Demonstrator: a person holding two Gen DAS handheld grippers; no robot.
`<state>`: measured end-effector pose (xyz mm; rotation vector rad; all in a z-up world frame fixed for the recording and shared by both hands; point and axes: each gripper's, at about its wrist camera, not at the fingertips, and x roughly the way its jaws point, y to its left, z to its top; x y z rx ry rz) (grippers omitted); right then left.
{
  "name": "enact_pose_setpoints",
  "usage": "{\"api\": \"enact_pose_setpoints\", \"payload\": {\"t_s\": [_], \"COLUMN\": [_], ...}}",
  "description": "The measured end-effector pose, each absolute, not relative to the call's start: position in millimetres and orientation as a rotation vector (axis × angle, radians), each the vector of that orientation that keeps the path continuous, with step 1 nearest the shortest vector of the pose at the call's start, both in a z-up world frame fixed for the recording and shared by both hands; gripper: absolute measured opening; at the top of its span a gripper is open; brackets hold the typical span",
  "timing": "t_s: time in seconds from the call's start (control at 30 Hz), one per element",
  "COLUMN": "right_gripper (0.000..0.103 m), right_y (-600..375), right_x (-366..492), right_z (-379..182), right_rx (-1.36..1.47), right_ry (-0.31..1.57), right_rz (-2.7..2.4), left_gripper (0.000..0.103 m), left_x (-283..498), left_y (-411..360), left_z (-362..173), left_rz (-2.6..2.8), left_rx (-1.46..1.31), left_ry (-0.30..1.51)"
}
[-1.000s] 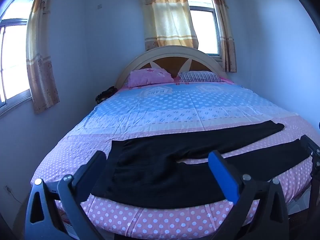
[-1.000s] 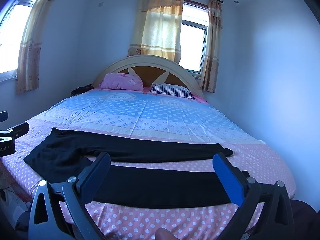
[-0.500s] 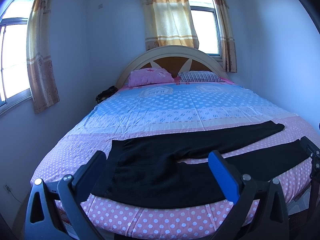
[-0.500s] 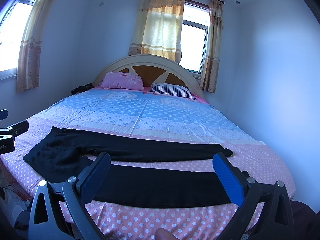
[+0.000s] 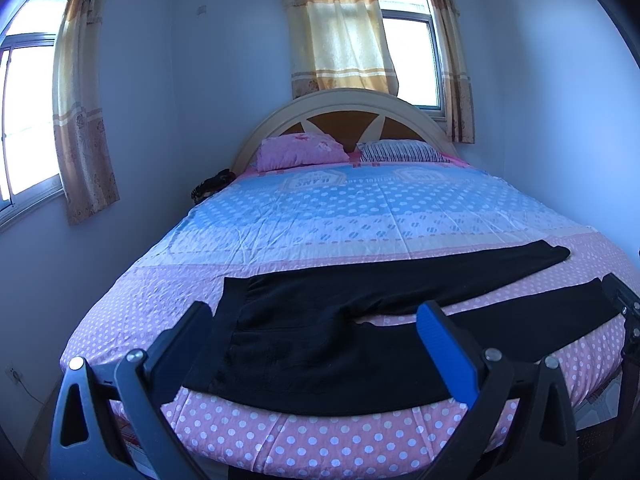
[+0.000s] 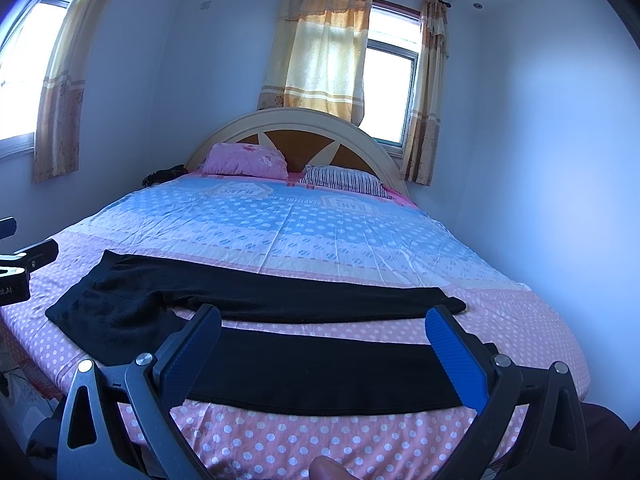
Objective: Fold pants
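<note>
Currently, the black pants [image 5: 344, 344] lie flat and unfolded across the foot end of the bed [image 5: 360, 216], running parallel to its near edge. The waistband sits toward the bed's left edge; the two legs extend toward the right edge and are spread apart, with a strip of pink dotted bedsheet [image 5: 280, 436] visible between them. The near leg lies just inside the foot edge. The far leg angles slightly toward the headboard [image 5: 340, 100].

Left claw [image 5: 316, 332]: jaws spread wide, empty, held above the foot edge over the waist section, not touching the fabric.

Right claw [image 6: 324, 332]: jaws spread wide, empty, held above the foot edge over the near leg. Contact with the fabric is not apparent.

A rounded, skin-toned shape at the bottom edge of the right wrist view is possibly a fingertip [image 6: 328, 470]; the view is too limited to confirm.

A pink pillow [image 5: 300, 152] and a striped pillow [image 5: 400, 151] rest against the headboard, well apart from the pants.
</note>
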<state>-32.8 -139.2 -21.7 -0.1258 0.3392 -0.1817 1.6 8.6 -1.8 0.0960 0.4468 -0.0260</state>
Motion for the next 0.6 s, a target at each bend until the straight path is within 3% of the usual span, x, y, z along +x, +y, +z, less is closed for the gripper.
{"api": "enact_pose_setpoints", "payload": {"t_s": [0.6], "right_gripper": [0.102], "right_y": [-138.3], "right_x": [-29.2], "right_z": [-26.8], "right_rx": [-0.136], "right_ry": [0.352], "right_rz": [-0.176], "left_gripper": [0.103], "left_x": [3.0], "left_y": [9.8], "left_z": [-5.5], "left_rz": [-0.027], "left_rx": [0.093], "left_ry": [0.45]}}
